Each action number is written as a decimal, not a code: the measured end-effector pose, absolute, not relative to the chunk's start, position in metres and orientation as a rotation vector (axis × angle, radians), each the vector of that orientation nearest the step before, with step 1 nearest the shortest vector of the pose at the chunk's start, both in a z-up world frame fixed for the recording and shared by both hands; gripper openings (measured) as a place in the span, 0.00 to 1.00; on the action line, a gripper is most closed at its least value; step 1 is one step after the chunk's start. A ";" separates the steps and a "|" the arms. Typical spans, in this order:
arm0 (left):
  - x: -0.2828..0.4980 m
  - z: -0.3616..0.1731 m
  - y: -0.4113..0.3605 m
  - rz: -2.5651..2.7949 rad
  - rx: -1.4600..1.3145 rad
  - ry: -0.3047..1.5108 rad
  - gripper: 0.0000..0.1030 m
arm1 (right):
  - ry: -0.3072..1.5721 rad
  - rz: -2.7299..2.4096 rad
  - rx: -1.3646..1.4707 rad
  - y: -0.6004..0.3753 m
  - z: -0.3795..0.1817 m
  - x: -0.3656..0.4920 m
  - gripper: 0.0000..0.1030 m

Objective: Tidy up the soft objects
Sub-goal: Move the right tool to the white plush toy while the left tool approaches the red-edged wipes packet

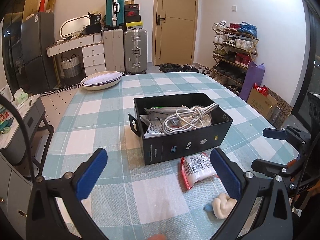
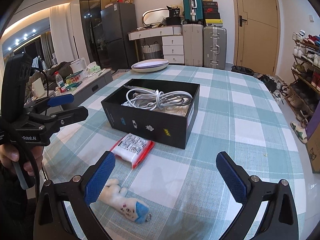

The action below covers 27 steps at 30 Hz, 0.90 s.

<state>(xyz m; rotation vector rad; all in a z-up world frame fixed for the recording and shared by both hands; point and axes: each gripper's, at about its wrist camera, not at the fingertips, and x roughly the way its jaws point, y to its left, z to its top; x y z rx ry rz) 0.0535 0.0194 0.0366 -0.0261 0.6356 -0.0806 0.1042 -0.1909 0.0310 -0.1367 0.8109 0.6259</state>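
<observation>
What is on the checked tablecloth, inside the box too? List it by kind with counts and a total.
Black box: 1
White cable bundle, in the box: 1
Sealed packets: 2 visible, one red-edged on the cloth, one in the box; more may lie hidden under the cable
Plush toy: 1
Stacked dishes: 1 stack
Total: 6

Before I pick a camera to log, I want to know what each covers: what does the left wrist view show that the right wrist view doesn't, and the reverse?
Only the left wrist view shows the purple bag by the shoe rack and a green-printed packet in the box's far corner.

Only the right wrist view shows the plush toy's face and blue cap, the white kettle and the water bottle.

Both show the black box holding the white cable, the red-edged packet, the stacked plates, and both open grippers, left gripper, right gripper.
</observation>
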 end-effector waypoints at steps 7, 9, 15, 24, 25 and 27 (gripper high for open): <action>0.045 0.037 0.017 -0.079 -0.007 0.627 1.00 | 0.852 0.654 -0.177 -0.187 0.026 0.094 0.99; 0.043 0.037 0.016 -0.080 -0.007 0.626 1.00 | 0.863 0.658 -0.194 -0.185 0.022 0.093 0.99; 0.044 0.035 0.017 -0.074 -0.009 0.636 1.00 | 0.898 0.710 -0.248 -0.174 0.011 0.088 0.99; 0.048 0.032 0.026 -0.061 -0.024 0.644 1.00 | 0.961 0.785 -0.303 -0.155 -0.009 0.080 0.99; 0.048 0.032 0.026 -0.059 -0.024 0.644 1.00 | 0.966 0.791 -0.315 -0.153 -0.011 0.078 0.99; 0.049 0.031 0.027 -0.055 -0.021 0.648 1.00 | 0.973 0.805 -0.334 -0.150 -0.015 0.075 0.99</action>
